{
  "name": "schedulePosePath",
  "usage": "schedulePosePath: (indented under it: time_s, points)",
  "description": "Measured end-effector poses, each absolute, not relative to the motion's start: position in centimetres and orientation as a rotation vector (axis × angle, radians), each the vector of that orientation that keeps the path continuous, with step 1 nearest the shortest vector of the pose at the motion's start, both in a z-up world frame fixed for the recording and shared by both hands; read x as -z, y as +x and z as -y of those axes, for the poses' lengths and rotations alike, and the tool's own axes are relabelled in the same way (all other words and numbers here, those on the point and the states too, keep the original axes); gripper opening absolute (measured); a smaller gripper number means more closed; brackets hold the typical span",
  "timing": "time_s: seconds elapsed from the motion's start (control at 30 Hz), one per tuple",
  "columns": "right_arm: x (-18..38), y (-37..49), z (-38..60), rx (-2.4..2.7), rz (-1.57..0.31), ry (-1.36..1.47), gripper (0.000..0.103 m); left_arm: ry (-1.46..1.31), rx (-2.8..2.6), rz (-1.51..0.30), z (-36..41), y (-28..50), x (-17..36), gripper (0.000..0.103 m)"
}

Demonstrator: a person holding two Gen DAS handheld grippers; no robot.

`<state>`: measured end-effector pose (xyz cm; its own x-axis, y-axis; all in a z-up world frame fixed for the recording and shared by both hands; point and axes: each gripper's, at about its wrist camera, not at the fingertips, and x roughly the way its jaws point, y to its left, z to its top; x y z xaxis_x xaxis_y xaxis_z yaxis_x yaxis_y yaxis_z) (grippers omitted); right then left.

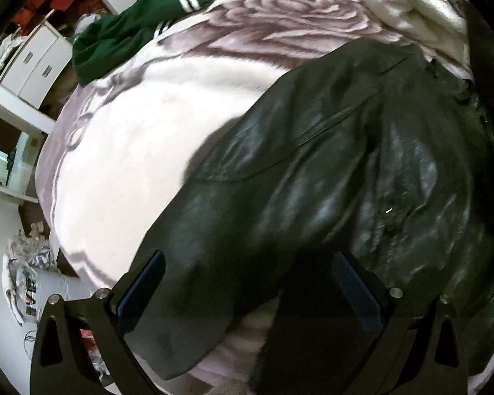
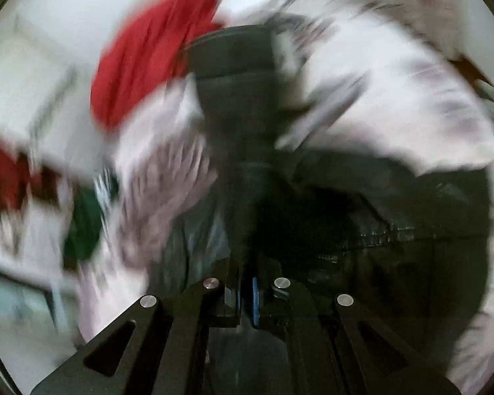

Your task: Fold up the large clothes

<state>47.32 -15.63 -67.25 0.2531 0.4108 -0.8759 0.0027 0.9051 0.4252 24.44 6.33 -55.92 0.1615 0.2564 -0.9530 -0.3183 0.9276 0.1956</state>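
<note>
My right claw [image 2: 245,299] is clamped on the black jacket's [image 1: 345,164] sleeve [image 2: 237,105]; slick leather could slip free. Left claw [image 1: 247,289] gapes empty above it.

A jacket [image 1: 329,171] is spread on the blanket [image 1: 141,151], at the right of the left wrist view. A striped garment [image 1: 131,36] is laid well apart on the blanket's far left, with drawers [image 1: 33,62] beyond.

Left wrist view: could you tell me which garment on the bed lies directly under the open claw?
The black leather jacket; the green striped top and white garment lie far off.
</note>
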Motion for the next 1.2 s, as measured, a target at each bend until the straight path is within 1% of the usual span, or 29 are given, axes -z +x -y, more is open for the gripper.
schedulePosePath:
  time_s: [0.03,0.07,0.1,0.13,0.17,0.23,0.27,0.3,0.37,0.43,0.57,0.63,0.67,0.7,0.73,0.77,0.87,0.9,0.93,0.97,1.0,1.07,1.13,1.2]
  points:
    - [70.0,47.2,13.2,-0.347,-1.415,0.363,0.008,-0.058,-0.412,-1.358,-6.8,24.0,56.1,0.103]
    - [71.6,45.9,11.5,-0.37,-1.502,0.37,0.015,-0.063,-0.413,-1.363,-7.1,23.5,56.1,0.103]
    - [72.5,45.2,11.8,-0.378,-1.527,0.401,0.021,-0.065,-0.413,-1.364,-7.5,23.4,56.1,0.103]
    - [72.6,44.2,12.7,-0.376,-1.52,0.433,0.025,-0.066,-0.412,-1.364,-7.9,23.1,56.1,0.103]
    - [71.4,42.7,13.7,-0.354,-1.482,0.468,0.032,-0.067,-0.411,-1.364,-8.1,22.9,56.0,0.103]
    - [69.4,40.1,17.2,-0.238,-1.416,0.477,0.037,-0.076,-0.411,-1.365,-8.6,22.6,56.0,0.103]
    - [68.2,41.0,19.6,-0.173,-1.405,0.464,0.041,-0.086,-0.411,-1.369,-8.7,22.5,56.0,0.103]
    - [67.6,39.3,21.6,-0.068,-1.4,0.423,0.045,-0.094,-0.411,-1.372,-8.8,22.5,56.0,0.103]
    - [67.6,37.3,24.2,0.089,-1.434,0.332,0.046,-0.104,-0.407,-1.373,-8.8,22.6,56.1,0.103]
    - [69.1,36.5,25.5,0.121,-1.479,0.311,0.046,-0.083,-0.404,-1.372,-8.3,22.9,56.3,0.103]
    - [74.2,37.0,24.4,0.015,-1.593,0.183,0.046,-0.037,-0.405,-1.36,-7.2,23.5,56.1,0.103]
    - [74.3,37.2,25.8,0.077,-1.549,0.092,0.045,-0.009,-0.405,-1.352,-6.3,24.2,55.9,0.103]
    - [74.0,36.9,27.2,0.155,-1.494,0.132,0.032,-0.004,-0.404,-1.348,-5.8,24.5,55.8,0.103]
    - [73.8,36.6,29.3,0.199,-1.479,0.217,0.008,-0.006,-0.399,-1.343,-5.2,25.0,55.7,0.103]
    - [73.6,36.1,31.2,0.243,-1.461,0.307,0.002,-0.012,-0.394,-1.336,-4.4,25.7,55.4,0.103]
    - [73.7,35.0,32.7,0.271,-1.446,0.391,0.0,-0.019,-0.391,-1.329,-3.7,26.2,55.2,0.103]
    - [74.4,32.6,34.4,0.306,-1.497,0.445,0.002,-0.048,-0.366,-1.296,-1.0,28.2,54.2,0.103]
    - [74.2,31.7,34.9,0.299,-1.504,0.501,0.008,-0.06,-0.357,-1.284,-0.3,29.1,53.9,0.103]
    - [73.9,31.0,35.3,0.29,-1.495,0.54,0.011,-0.076,-0.35,-1.274,0.3,30.1,53.8,0.103]
    - [72.7,30.1,35.7,0.244,-1.457,0.611,0.014,-0.084,-0.351,-1.264,0.8,31.0,53.7,0.103]
    - [71.6,29.4,35.9,0.201,-1.413,0.666,0.014,-0.087,-0.354,-1.255,1.1,32.0,53.8,0.103]
    - [69.9,28.5,35.8,0.102,-1.332,0.779,0.014,-0.074,-0.369,-1.247,1.5,34.2,54.7,0.103]
    - [69.6,29.0,34.9,-0.03,-1.313,0.852,0.014,-0.029,-0.399,-1.266,1.4,36.4,56.7,0.103]
    - [69.7,31.5,32.5,-0.126,-1.319,0.856,0.014,0.03,-0.436,-1.312,0.9,38.1,59.5,0.103]
